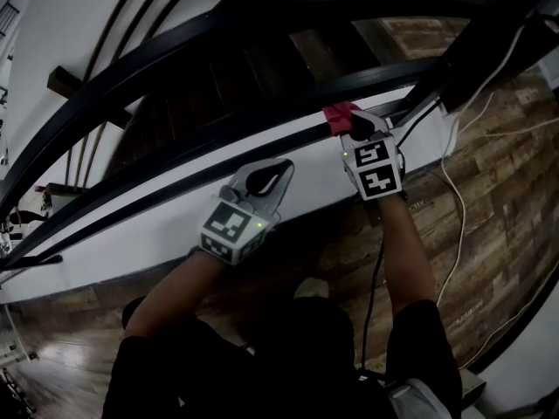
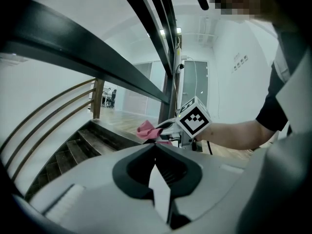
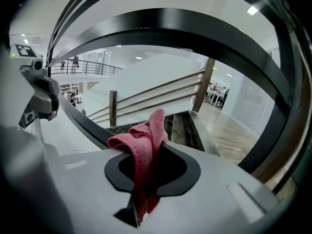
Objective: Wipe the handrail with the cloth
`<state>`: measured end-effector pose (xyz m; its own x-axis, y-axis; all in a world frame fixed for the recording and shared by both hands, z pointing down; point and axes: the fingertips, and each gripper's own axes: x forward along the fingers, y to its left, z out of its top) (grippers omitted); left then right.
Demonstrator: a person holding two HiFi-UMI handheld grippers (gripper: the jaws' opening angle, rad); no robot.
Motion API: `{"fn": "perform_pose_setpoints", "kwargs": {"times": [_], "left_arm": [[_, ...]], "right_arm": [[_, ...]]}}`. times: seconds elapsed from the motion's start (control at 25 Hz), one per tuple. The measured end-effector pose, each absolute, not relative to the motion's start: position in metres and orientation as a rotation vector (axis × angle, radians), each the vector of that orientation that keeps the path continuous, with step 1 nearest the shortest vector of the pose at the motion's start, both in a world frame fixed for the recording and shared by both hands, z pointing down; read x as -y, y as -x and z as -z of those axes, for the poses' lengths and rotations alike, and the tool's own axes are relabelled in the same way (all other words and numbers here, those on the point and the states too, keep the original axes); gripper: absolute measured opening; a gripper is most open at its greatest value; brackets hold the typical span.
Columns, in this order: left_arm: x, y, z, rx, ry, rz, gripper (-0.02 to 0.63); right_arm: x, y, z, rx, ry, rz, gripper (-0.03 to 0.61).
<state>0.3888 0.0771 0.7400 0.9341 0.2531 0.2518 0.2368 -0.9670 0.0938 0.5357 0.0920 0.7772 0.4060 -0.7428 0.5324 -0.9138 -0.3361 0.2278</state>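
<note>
Right claw (image 3: 146,172): your jaws are pinched nearly together on the pink terry cloth (image 3: 147,139). A fold runs down through the gap and a bunched loop stands up past the tips. From the head view, that bunch (image 1: 339,116) sits at the claw's (image 1: 352,127) tip, against the thin black rail (image 1: 175,197) that tops the white stair wall (image 1: 297,160). I cannot tell how firmly it presses. The broad black curved metal handrail (image 3: 170,28) arches above and ahead of this claw, and a second black band (image 1: 262,113) runs between the two. Left claw (image 2: 156,147): the jaws meet tip to tip with nothing between them. It hangs just beside the same thin rail, on the right claw's left and clear of the cloth. Straight ahead of its tips you see the cloth (image 2: 146,129) and the right claw's marker cube (image 2: 193,120). Brown wooden stair treads (image 2: 73,150) lie beyond and below both claws. A white cable (image 1: 454,216) trails over the wood-plank floor (image 1: 498,190) to the right claw's right.
</note>
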Motion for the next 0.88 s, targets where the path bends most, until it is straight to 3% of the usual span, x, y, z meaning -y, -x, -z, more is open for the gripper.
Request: {"fn": "perform_pose_setpoints", "kwargs": {"times": [0.88], "left_arm": [[-0.024,-0.326,-0.74,-0.434,-3.216,-0.535,0.0]], "right_arm": [[-0.036,-0.459,-0.783,1.476,-2.022,-0.467,0.051]]}}
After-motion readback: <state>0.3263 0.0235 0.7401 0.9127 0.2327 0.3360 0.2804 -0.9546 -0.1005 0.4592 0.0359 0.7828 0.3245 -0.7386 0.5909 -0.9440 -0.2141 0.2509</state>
